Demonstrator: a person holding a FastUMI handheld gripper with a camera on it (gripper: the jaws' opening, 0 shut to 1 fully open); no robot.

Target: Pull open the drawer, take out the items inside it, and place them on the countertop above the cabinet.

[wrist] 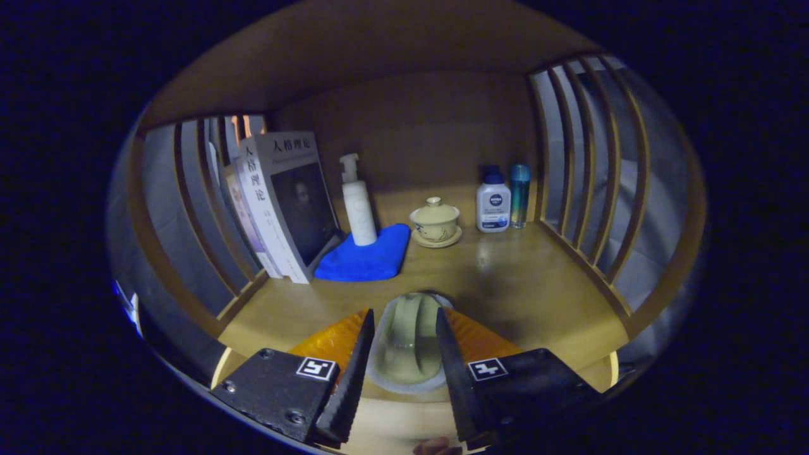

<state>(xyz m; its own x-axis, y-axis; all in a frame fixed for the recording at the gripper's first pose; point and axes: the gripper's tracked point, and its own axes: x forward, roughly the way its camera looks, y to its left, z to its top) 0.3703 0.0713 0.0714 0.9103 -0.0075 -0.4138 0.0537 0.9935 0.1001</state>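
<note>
Gripper (404, 328) carries a pale green, rounded glossy object with a lighter rim (407, 341) clamped between its two fingers, one finger (357, 360) pressing either flank; I cannot tell exactly what the object is, perhaps a small ceramic piece or a packet; an orange, translucent, crinkled material (328, 344) shows behind both fingers, touching or backing the held item, relation uncertain; the item sits low over the front part of the light wooden countertop (518, 284), whether resting on it or just above it I cannot say; drawer itself not seen from here; beyond the fingers, along the back panel: a white pump bottle (358, 202) standing on a folded blue cloth (366, 256), a cream lidded teacup on a saucer (435, 221), a small white bottle with a dark blue cap (493, 202) and just beside it a slim teal tube (519, 194); upright books (287, 202) lean against the left slatted wooden side (189, 208); judgement: drawer presumably already open, one item brought up for placing; release not yet done; whether other items remain in the drawer cannot be judged; a bit of the person's hand (436, 447) shows below the fingers.
</note>
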